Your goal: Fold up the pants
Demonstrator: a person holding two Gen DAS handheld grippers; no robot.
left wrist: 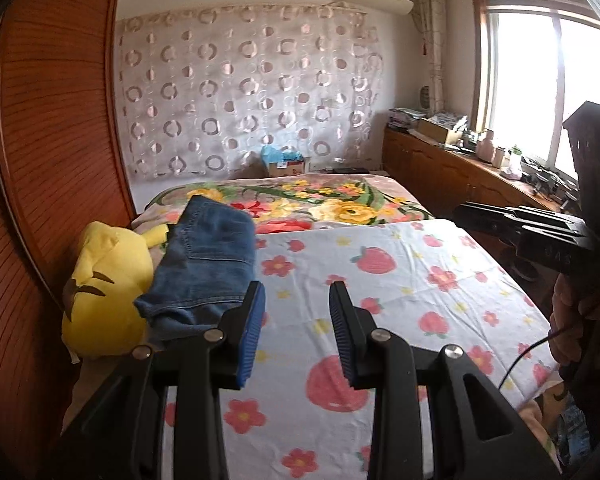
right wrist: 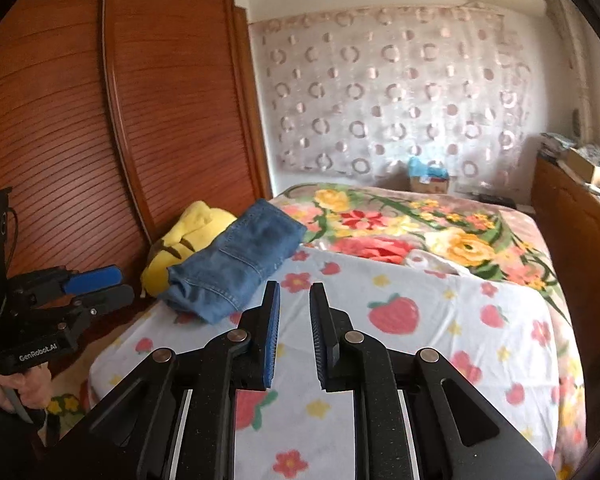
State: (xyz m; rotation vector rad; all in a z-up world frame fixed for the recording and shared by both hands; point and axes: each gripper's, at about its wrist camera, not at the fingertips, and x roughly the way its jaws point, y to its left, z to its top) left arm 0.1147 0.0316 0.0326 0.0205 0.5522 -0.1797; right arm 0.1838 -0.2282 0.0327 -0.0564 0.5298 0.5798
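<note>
Jaws of the left gripper (left wrist: 297, 316): parted by a moderate gap, nothing between the blue pads; only the printed sheet is seen through the gap. Jaws of the right gripper (right wrist: 295, 312): a narrower gap, also empty, nothing gripped. Both grippers are held above the bed (right wrist: 420, 360), clear of the cloth, and each is seen from the side in the other's wrist view.

Progress: the jeans (left wrist: 208, 264) are seen already folded into a compact, thick bundle. A back pocket faces up, and the stacked layers show at the near end as a rounded fold. No loose leg is seen trailing from it. The folding is judged essentially done; at most a tidying press or a placing of the bundle may be left. Neither gripper is touching it.

Place: the bundle lies at the left edge of the bed, on the strawberry-print sheet (left wrist: 400, 280) near where the floral blanket (left wrist: 340, 200) begins. It rests against a yellow plush toy (left wrist: 108, 288) that sits between it and the wooden wardrobe (left wrist: 52, 120).

Axis: the long axis runs from the near left edge toward the far end of the bed, slanting slightly inward. The rounded fold points toward the grippers, the flatter end away.
</note>
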